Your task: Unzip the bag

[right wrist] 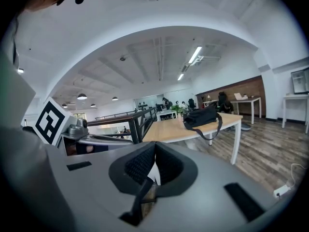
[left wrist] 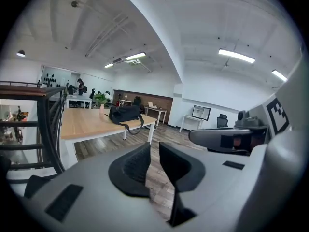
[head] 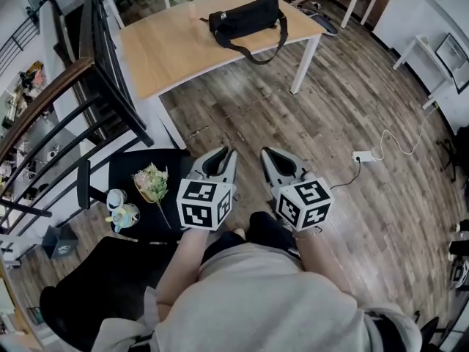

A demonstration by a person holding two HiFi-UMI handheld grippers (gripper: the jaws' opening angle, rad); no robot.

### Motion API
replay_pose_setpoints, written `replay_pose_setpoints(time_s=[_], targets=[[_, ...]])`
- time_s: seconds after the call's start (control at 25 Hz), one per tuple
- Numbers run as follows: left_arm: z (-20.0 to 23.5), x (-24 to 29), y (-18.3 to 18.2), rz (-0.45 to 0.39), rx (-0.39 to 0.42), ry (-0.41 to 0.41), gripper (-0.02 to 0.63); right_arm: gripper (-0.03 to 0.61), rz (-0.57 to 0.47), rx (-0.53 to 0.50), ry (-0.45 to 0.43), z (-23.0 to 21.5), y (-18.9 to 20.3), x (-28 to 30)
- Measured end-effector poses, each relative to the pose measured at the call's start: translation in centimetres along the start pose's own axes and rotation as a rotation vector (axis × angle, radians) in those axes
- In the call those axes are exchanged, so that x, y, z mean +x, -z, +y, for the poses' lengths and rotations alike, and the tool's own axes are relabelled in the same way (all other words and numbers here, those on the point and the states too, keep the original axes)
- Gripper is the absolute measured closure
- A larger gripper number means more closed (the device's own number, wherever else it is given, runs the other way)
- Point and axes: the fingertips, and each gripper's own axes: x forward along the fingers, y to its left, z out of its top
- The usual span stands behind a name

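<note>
Left gripper (head: 222, 154), right gripper (head: 270, 155); beyond, bag (head: 245, 17) crosswise on table (head: 161, 50)

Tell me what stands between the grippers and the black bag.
Nothing visible does. Only bare wood floor lies between the left gripper, the right gripper and the table; the black bag lies on it, uncovered.

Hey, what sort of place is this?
Probably an open-plan office or studio: a big wooden table, white desks along the walls, one with a monitor, and ceiling strip lights.
</note>
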Motion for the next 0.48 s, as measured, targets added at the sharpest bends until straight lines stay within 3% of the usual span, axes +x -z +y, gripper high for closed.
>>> replay_pose_setpoints(time_s=[0.2,0.48], targets=[[1.4,1.0,0.1,0.016,-0.027,-0.005,0.492,0.514,0.015,0.01,-0.001,-0.3,-0.2,1.5],[3.5,4.6,0.1,0.032,-0.073,-0.014,0.492,0.457,0.046,0.005,-0.021,-2.8,-0.6,5.1]])
